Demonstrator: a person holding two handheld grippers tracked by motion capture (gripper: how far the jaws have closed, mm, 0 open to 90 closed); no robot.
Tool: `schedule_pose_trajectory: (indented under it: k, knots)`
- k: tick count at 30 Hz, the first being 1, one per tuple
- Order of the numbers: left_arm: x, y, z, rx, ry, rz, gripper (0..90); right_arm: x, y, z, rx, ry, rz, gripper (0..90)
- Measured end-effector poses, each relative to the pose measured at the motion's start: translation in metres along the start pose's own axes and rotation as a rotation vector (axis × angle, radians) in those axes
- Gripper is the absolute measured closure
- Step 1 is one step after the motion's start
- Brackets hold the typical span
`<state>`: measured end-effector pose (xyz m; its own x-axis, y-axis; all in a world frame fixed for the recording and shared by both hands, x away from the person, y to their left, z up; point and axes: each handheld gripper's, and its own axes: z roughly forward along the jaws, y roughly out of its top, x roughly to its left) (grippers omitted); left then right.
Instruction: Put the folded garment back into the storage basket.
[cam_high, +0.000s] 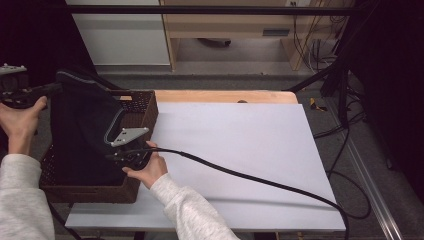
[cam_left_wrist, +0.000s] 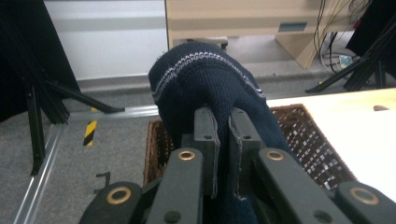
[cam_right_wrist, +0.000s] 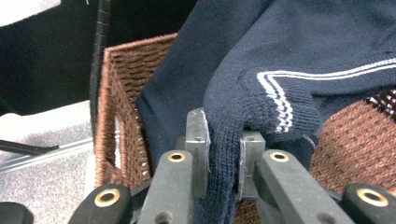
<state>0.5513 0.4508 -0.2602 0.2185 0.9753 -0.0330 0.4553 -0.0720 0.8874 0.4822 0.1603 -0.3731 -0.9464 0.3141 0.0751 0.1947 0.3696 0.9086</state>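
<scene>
- We pinch the navy sweater (cam_high: 82, 135) in both grippers, left gripper (cam_left_wrist: 223, 140) and right gripper (cam_right_wrist: 223, 154), so it hangs spread above the wicker basket (cam_high: 142, 107).

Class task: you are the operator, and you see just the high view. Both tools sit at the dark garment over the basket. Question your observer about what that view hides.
Operator: Is the left tool really gripping?
Observer: Yes, its jaws pinch a fold of the navy sweater.
Operator: And the right tool?
Observer: Also shut on the knit, beside a cuff or hem with pale stripes.
Operator: Is the fabric plain?
Observer: No, thin pale stripes run along its edge.
Operator: What is the basket made of?
Observer: Brown woven wicker, with a handle slot in its wall.
</scene>
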Motion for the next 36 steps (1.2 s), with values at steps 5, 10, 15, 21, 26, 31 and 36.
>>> schedule_pose_trajectory:
  k: [5, 10, 15, 21, 26, 31, 36]
  knots:
    - [0.002, -0.007, 0.017, 0.02, -0.021, 0.001, 83.7, -0.001, -0.01, 0.01, 0.011, -0.007, 0.018, 79.8]
    - [0.0, -0.008, 0.036, 0.012, -0.037, 0.011, 83.4, 0.0, -0.018, 0.017, 0.011, -0.026, 0.011, 79.0]
    - [-0.001, -0.022, 0.062, -0.022, 0.031, 0.008, 67.3, 0.001, -0.018, 0.015, 0.008, -0.08, -0.021, 65.9]
    - [-0.005, -0.035, 0.063, 0.005, 0.0, -0.08, 46.2, -0.004, -0.01, -0.017, -0.039, -0.21, -0.045, 29.1]
    - [-0.022, -0.036, 0.048, -0.005, -0.067, -0.067, 35.5, -0.017, -0.006, -0.053, -0.049, -0.205, -0.009, 16.1]
    - [-0.043, -0.038, 0.034, -0.054, -0.128, -0.052, 26.9, -0.022, -0.008, -0.086, -0.039, -0.183, 0.005, 8.7]
    - [-0.069, -0.043, 0.023, -0.054, -0.172, -0.02, 13.0, -0.027, -0.016, -0.118, -0.03, -0.16, 0.044, 5.3]
